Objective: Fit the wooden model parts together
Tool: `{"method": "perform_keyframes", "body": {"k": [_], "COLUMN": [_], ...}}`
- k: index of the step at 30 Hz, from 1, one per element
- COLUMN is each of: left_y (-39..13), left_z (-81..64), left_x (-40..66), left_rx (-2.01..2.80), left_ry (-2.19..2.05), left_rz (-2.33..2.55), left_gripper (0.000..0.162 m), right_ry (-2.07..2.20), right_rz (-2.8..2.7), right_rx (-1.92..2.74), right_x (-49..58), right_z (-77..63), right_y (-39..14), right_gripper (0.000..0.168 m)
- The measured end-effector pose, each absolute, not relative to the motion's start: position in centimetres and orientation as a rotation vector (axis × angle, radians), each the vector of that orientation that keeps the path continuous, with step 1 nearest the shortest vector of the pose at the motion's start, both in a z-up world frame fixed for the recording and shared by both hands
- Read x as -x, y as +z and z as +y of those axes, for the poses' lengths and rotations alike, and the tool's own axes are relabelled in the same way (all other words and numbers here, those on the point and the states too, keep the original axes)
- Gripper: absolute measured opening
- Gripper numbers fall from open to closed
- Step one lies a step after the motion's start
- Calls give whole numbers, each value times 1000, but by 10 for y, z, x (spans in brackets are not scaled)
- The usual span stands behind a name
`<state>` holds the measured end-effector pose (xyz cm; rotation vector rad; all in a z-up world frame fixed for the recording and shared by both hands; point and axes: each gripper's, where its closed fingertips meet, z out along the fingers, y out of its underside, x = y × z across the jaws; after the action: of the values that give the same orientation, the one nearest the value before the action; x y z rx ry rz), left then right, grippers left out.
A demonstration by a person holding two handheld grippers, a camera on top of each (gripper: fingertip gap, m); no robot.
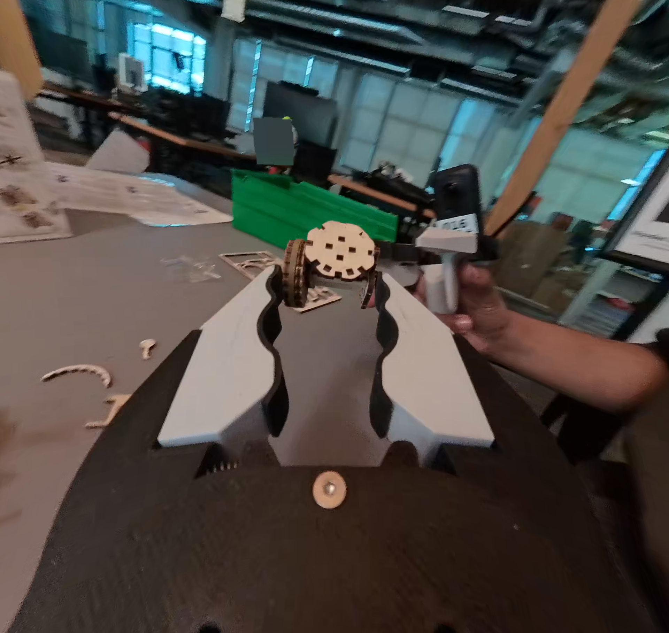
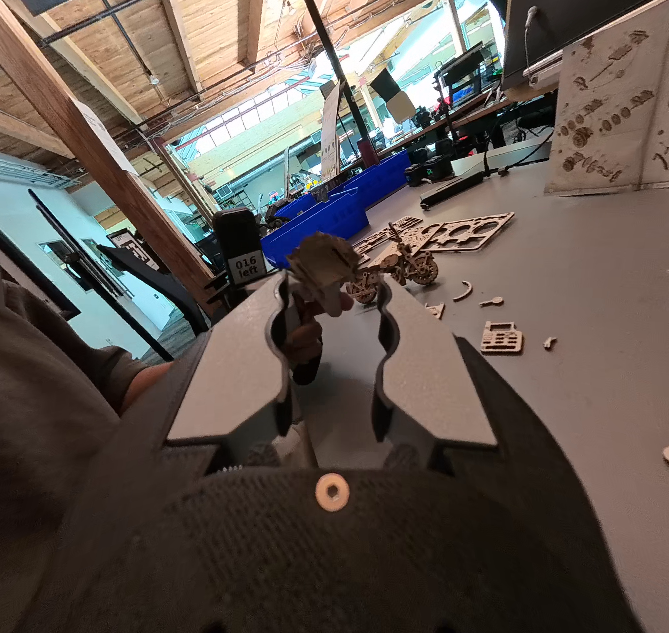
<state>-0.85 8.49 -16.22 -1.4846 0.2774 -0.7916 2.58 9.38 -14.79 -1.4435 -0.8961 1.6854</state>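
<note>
Two hand-held grippers, left [image 1: 327, 282], right [image 2: 331, 291], one wooden motorcycle model [image 2: 394, 271], two blue bins [image 2: 325, 214]

Right gripper [image 2: 331, 291], fingers spread apart, frames a wooden gear assembly [image 2: 322, 262] held just beyond its fingertips by the left gripper [image 2: 335, 299], whose black body stands at far left. Ahead and right of the fingertips, a wooden motorcycle model [image 2: 394, 271] stands on the grey table [image 2: 561, 416], with laser-cut part sheets [image 2: 456, 233] behind it and blue bins [image 2: 325, 217] farther off. Loose wooden pieces [image 2: 501, 337] lie right of the right finger.
</note>
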Motion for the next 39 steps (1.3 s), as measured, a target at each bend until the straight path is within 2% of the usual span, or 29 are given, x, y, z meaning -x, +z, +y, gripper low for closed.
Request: {"method": "perform_keyframes", "body": {"k": [11,16,26,35,39], "left_y": [-210,-241,-265,-266,-268], "left_z": [104,99,116,124,120], "left_x": [16,9,3,2,5], "left_rx": [1835,2076,2221,2219,2236], "left_ry": [-725,-439,-339,-278,-328], "left_rz": [102,289,343,383,357], "left_gripper": [48,48,48,48,54], "right_ry": [1589,1563,1438,1421,1421], "right_rz": [-931,-912,-854,-805,-829], "right_rx": [1483,1501,1528,1528,1531], "right_x": [-21,-26,-57,-70,-63], "right_z": [93,98,103,106,106], "right_y": [-157,-160,-163,-160,-163], "right_gripper": [45,45,43,43,43]}}
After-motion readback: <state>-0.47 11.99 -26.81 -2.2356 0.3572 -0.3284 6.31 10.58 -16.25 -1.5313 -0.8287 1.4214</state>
